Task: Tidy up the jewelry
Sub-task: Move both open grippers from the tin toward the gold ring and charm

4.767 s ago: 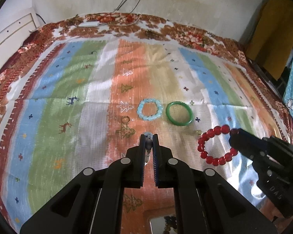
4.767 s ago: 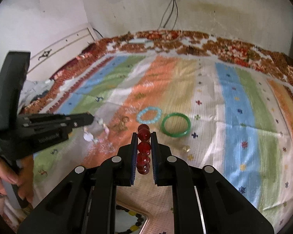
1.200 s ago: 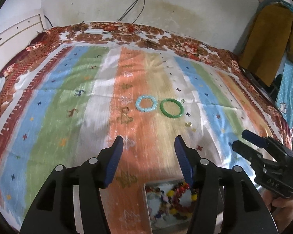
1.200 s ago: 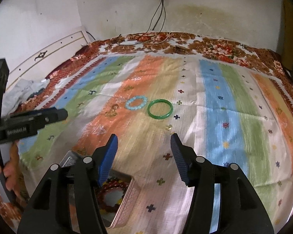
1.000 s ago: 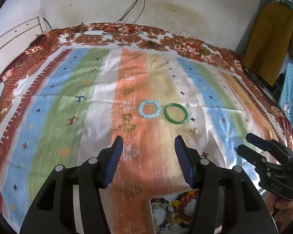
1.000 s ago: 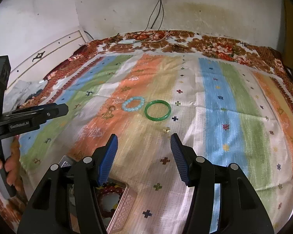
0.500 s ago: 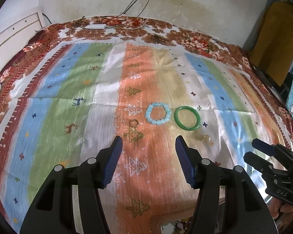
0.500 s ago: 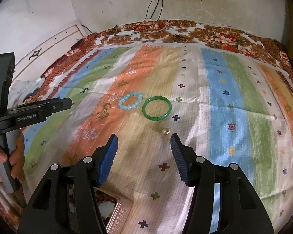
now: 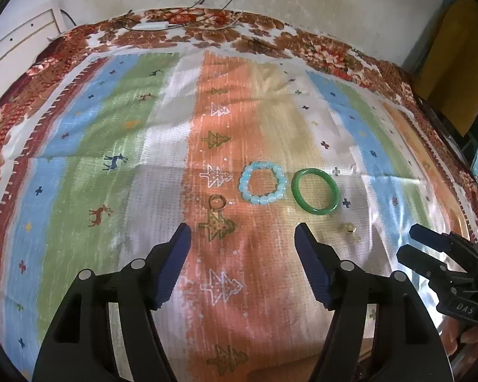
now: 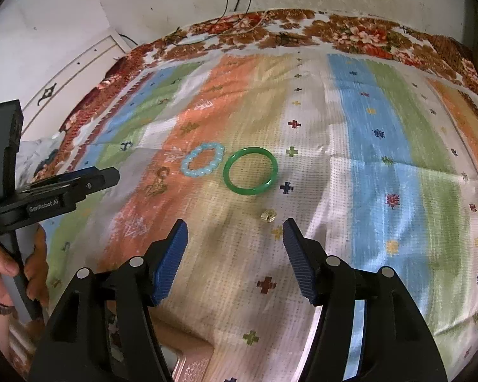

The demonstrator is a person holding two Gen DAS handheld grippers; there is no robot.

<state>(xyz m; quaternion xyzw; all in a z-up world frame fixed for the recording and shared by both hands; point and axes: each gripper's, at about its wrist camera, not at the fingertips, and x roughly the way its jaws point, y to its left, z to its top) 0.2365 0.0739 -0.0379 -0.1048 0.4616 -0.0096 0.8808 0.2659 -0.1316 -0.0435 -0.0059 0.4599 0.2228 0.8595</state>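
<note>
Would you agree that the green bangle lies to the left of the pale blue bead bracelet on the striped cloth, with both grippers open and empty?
Not quite: the green bangle lies to the right of the pale blue bead bracelet, as both wrist views show. The rest holds: they lie on the striped cloth, and the left gripper and right gripper are open and empty.

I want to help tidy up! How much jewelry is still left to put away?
Nothing is in hand: the left hand-held gripper and right hand-held gripper are open and empty. Left on the blanket: the blue bracelet, green bangle, a small brownish ring and a gold ring. The box barely shows.
</note>
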